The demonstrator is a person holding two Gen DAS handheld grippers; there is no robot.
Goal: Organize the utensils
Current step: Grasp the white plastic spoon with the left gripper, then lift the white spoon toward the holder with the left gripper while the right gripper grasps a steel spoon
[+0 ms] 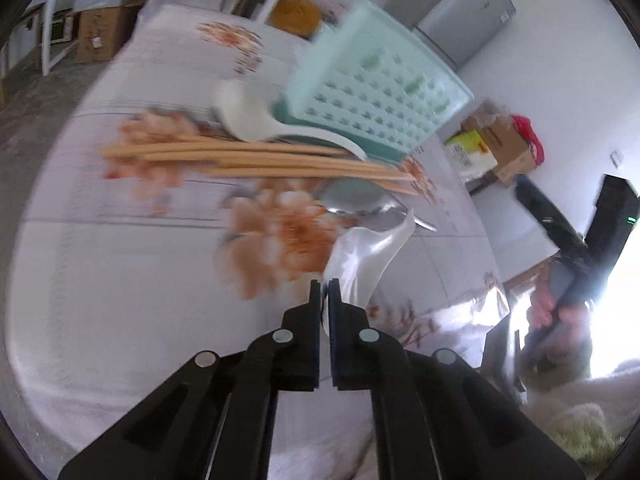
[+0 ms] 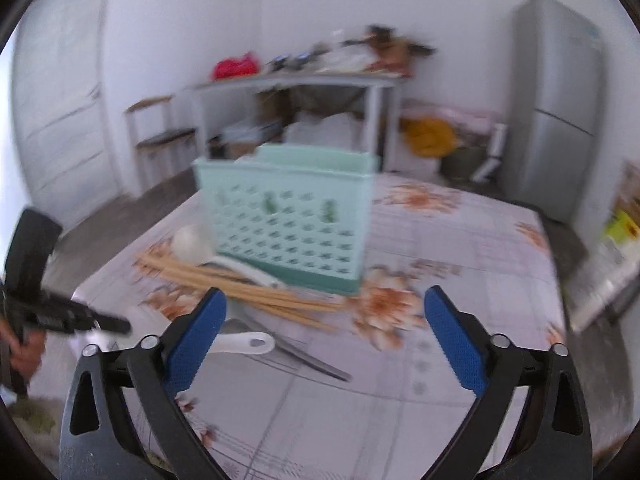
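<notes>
My left gripper [image 1: 325, 286] is shut on the handle end of a white plastic spoon [image 1: 366, 256], which is lifted over the flowered tablecloth [image 1: 120, 280]. Beyond it lie a metal spoon [image 1: 352, 198], a bundle of bamboo chopsticks [image 1: 260, 156] and a white ladle [image 1: 248, 116], all in front of the mint-green perforated utensil holder [image 1: 376, 92]. My right gripper [image 2: 322, 300] stands open above the cloth, nothing between its blue pads. Past it are the holder [image 2: 288, 216], the chopsticks [image 2: 248, 288], the ladle [image 2: 192, 244] and the white spoon's handle [image 2: 248, 344] beside its left finger.
A grey fridge [image 2: 556, 104] stands at the back right, and a cluttered shelf table [image 2: 296, 84] behind the holder. Cardboard boxes [image 1: 500, 144] sit beyond the table's far edge. A hand [image 2: 24, 352] holds the left gripper at the left border.
</notes>
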